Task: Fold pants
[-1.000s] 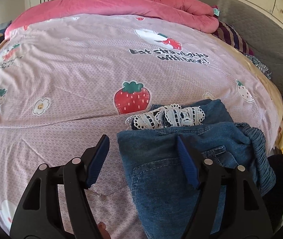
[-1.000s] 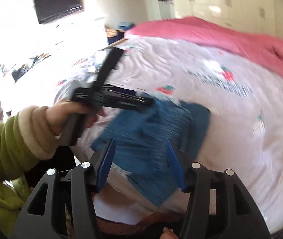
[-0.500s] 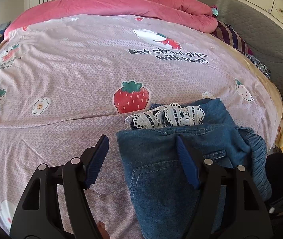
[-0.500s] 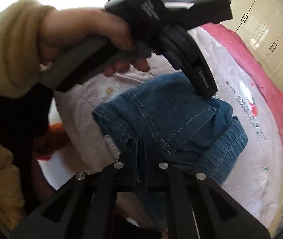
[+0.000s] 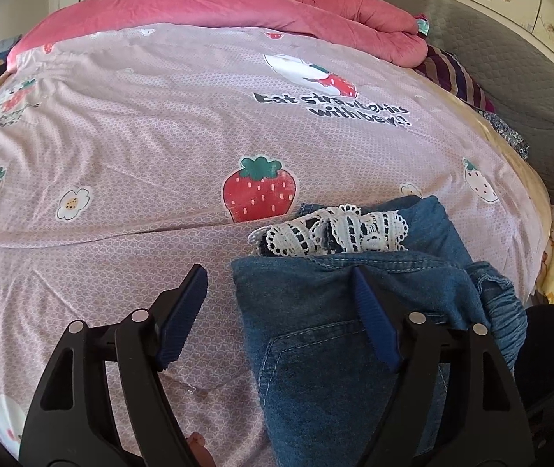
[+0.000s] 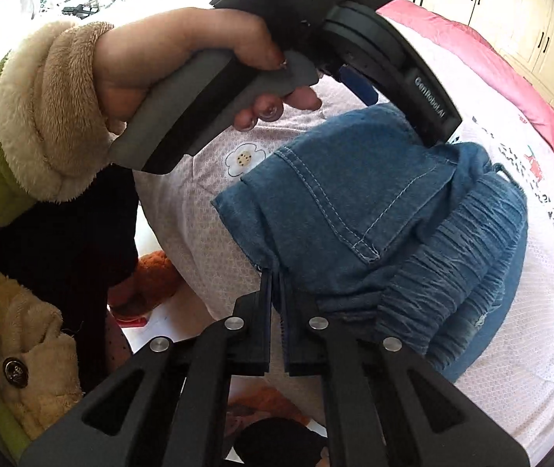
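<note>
The bed (image 5: 129, 148) fills most of what I see, covered by a pale pink sheet printed with strawberries and flowers, and a bright pink quilt (image 5: 214, 7) is bunched along its far side. Near the bed's closer edge lie the pants (image 5: 339, 334), blue denim, folded into a thick stack with a back pocket facing up; the gathered waistband (image 6: 463, 257) runs along the right side of the stack, and a white lace trim (image 5: 335, 229) peeks out at the far end of the fold. My left gripper (image 5: 280, 315) hangs over the near left corner of the pants; its jaws have just been opening wider and stand well apart, one blue pad over bare sheet and the other over the denim, neither pinching anything. From the right wrist camera I can see my left hand (image 6: 183, 62) wrapped around that gripper's grey handle, in a green sleeve with a fuzzy tan cuff. My right gripper (image 6: 275, 272) is clamped tight on the near corner edge of the pants, with the denim pinched between its closed pads at the bed's edge.
</note>
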`<action>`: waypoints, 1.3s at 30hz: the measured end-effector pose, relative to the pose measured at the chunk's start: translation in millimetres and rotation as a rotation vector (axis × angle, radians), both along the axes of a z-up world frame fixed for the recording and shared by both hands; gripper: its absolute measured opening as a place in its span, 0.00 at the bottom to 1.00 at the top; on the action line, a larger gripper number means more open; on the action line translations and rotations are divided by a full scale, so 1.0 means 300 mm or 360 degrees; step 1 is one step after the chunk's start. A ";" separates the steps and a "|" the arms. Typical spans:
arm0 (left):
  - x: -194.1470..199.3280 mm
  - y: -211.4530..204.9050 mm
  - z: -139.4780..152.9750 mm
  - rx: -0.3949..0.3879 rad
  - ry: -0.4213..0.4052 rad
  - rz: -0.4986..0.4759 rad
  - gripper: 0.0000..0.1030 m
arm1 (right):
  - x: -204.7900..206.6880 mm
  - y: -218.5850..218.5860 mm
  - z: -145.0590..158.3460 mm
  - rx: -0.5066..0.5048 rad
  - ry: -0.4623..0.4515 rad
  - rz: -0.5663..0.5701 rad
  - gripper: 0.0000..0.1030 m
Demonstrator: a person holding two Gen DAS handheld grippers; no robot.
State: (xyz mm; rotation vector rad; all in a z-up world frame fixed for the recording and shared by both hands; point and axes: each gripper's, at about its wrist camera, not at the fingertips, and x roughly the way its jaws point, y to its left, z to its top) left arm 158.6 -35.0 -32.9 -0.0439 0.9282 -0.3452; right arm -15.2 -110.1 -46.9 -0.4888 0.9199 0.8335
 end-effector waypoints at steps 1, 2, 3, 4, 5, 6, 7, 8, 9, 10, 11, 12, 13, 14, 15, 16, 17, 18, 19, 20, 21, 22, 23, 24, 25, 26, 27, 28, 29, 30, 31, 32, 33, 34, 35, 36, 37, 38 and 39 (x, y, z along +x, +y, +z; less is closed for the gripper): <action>-0.002 0.000 -0.002 -0.0001 -0.0003 0.0000 0.67 | 0.001 0.000 -0.001 0.0010 0.0006 -0.0003 0.06; -0.003 0.001 -0.003 -0.0003 -0.0004 0.0000 0.67 | 0.003 -0.003 0.003 0.0028 0.0022 -0.0013 0.07; -0.003 0.001 -0.002 -0.0006 -0.0002 0.0000 0.67 | 0.011 -0.013 0.004 0.0057 0.0056 -0.0028 0.10; -0.002 0.003 -0.001 -0.0012 0.0000 0.0000 0.67 | 0.021 -0.028 0.011 0.0124 0.0131 -0.0044 0.20; -0.002 0.004 0.001 -0.0015 -0.0002 -0.0002 0.67 | 0.027 -0.045 0.026 0.0185 0.0166 -0.0063 0.23; -0.003 0.005 0.002 -0.0013 -0.0009 -0.0003 0.67 | 0.026 -0.059 0.043 0.0235 0.0178 -0.0085 0.25; -0.006 0.005 0.004 -0.0007 -0.0018 -0.0007 0.67 | 0.023 -0.074 0.064 0.0290 0.0185 -0.0102 0.25; -0.008 0.006 0.006 -0.0007 -0.0023 -0.0012 0.67 | 0.020 -0.087 0.083 0.0333 0.0177 -0.0123 0.25; -0.010 0.008 0.007 -0.0012 -0.0026 -0.0014 0.67 | 0.019 -0.100 0.102 0.0372 0.0165 -0.0148 0.25; -0.011 0.010 0.008 -0.0018 -0.0027 -0.0014 0.67 | 0.020 -0.115 0.127 0.0415 0.0144 -0.0183 0.25; -0.012 0.011 0.009 -0.0023 -0.0028 -0.0014 0.67 | 0.023 -0.124 0.144 0.0438 0.0115 -0.0210 0.25; -0.013 0.012 0.011 -0.0026 -0.0030 -0.0015 0.67 | 0.030 -0.128 0.157 0.0460 0.0081 -0.0243 0.26; -0.015 0.014 0.013 -0.0029 -0.0035 -0.0016 0.67 | 0.045 -0.128 0.173 0.0478 0.0044 -0.0289 0.26; -0.016 0.015 0.015 -0.0033 -0.0039 -0.0015 0.67 | 0.054 -0.125 0.178 0.0479 0.0026 -0.0313 0.26; -0.019 0.018 0.018 -0.0038 -0.0043 -0.0016 0.67 | 0.066 -0.119 0.179 0.0472 0.0012 -0.0336 0.26; -0.020 0.020 0.020 -0.0040 -0.0046 -0.0019 0.67 | 0.080 -0.111 0.181 0.0458 0.0006 -0.0355 0.26; -0.022 0.023 0.023 -0.0041 -0.0052 -0.0021 0.67 | 0.092 -0.101 0.175 0.0436 0.0010 -0.0369 0.26; -0.022 0.026 0.023 -0.0042 -0.0057 -0.0021 0.67 | 0.104 -0.092 0.161 0.0397 0.0020 -0.0391 0.26; -0.022 0.029 0.024 -0.0045 -0.0061 -0.0022 0.67 | 0.119 -0.076 0.127 0.0313 0.0046 -0.0421 0.26; -0.021 0.030 0.023 -0.0049 -0.0062 -0.0024 0.67 | 0.133 -0.076 0.099 0.0259 0.0062 -0.0436 0.26; -0.018 0.031 0.021 -0.0055 -0.0062 -0.0027 0.67 | 0.140 -0.073 0.075 0.0226 0.0075 -0.0454 0.26; -0.015 0.030 0.017 -0.0060 -0.0057 -0.0035 0.67 | 0.140 -0.070 0.062 0.0225 0.0082 -0.0462 0.27; -0.013 0.028 0.014 -0.0059 -0.0056 -0.0038 0.67 | 0.138 -0.069 0.050 0.0230 0.0080 -0.0468 0.27; -0.011 0.025 0.011 -0.0050 -0.0059 -0.0041 0.67 | 0.128 -0.064 0.033 0.0233 0.0076 -0.0468 0.29; -0.010 0.021 0.009 -0.0042 -0.0062 -0.0044 0.67 | 0.127 -0.059 0.031 0.0228 0.0072 -0.0462 0.31; -0.008 0.018 0.007 -0.0039 -0.0063 -0.0045 0.67 | 0.126 -0.047 0.023 0.0224 0.0067 -0.0460 0.31; -0.008 0.018 0.005 -0.0041 -0.0062 -0.0045 0.67 | 0.124 -0.046 0.014 0.0221 0.0063 -0.0463 0.32; -0.007 0.019 0.003 -0.0044 -0.0061 -0.0044 0.67 | 0.118 -0.047 0.011 0.0219 0.0050 -0.0462 0.35; -0.006 0.021 0.002 -0.0051 -0.0058 -0.0039 0.68 | 0.108 -0.043 0.011 0.0211 0.0032 -0.0454 0.36; -0.007 0.021 0.002 -0.0054 -0.0060 -0.0038 0.68 | 0.102 -0.034 0.012 0.0200 0.0012 -0.0444 0.38; -0.007 0.021 0.002 -0.0052 -0.0062 -0.0038 0.68 | 0.095 -0.029 0.014 0.0187 -0.0005 -0.0432 0.41; -0.009 0.021 0.004 -0.0050 -0.0068 -0.0037 0.69 | 0.088 -0.028 0.022 0.0186 -0.0010 -0.0420 0.42; -0.013 0.021 0.005 -0.0051 -0.0075 -0.0035 0.69 | 0.081 -0.033 0.034 0.0208 0.0002 -0.0411 0.47; -0.016 0.022 0.006 -0.0051 -0.0080 -0.0033 0.69 | 0.079 -0.038 0.044 0.0235 0.0019 -0.0403 0.56; -0.019 0.023 0.008 -0.0051 -0.0085 -0.0032 0.69 | 0.070 -0.051 0.062 0.0288 0.0042 -0.0397 0.59; -0.023 0.025 0.009 -0.0051 -0.0089 -0.0032 0.69 | 0.064 -0.062 0.075 0.0312 0.0043 -0.0402 0.61; -0.026 0.026 0.010 -0.0051 -0.0092 -0.0032 0.69 | 0.061 -0.069 0.085 0.0323 0.0035 -0.0408 0.61; -0.029 0.027 0.012 -0.0054 -0.0095 -0.0032 0.69 | 0.051 -0.075 0.096 0.0333 0.0020 -0.0414 0.61; -0.033 0.027 0.014 -0.0058 -0.0097 -0.0031 0.69 | 0.046 -0.076 0.102 0.0337 0.0012 -0.0413 0.61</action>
